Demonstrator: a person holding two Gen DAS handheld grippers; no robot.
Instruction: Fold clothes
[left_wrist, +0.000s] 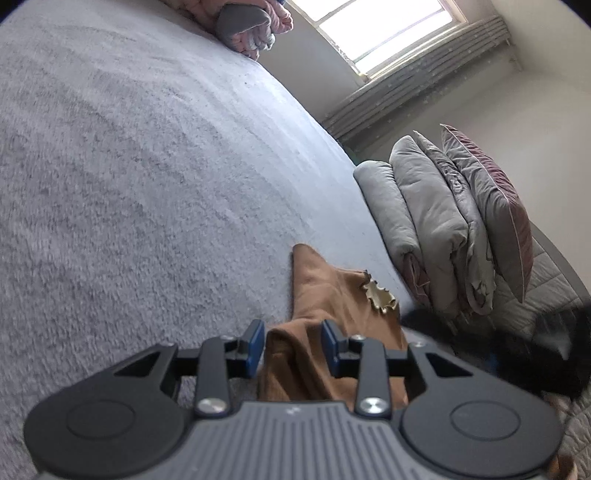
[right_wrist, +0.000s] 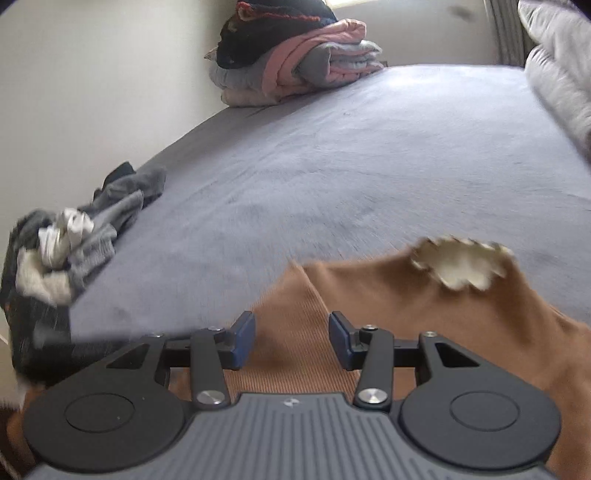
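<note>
Both the left gripper (left_wrist: 293, 341) and right gripper (right_wrist: 291, 338) have jaws standing wide, brown garment (right_wrist: 369, 295) between them, ungripped, at the bed's (right_wrist: 332, 166) near edge. Closing now on bunched cloth could catch several layers, skewing the fold.

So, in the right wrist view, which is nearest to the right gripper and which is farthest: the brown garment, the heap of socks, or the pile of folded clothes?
1. Brown garment: between the open fingers of the right gripper.
2. Heap of socks: to the left, at the bed's edge.
3. Pile of folded clothes: at the far end of the bed, by the wall.
</note>
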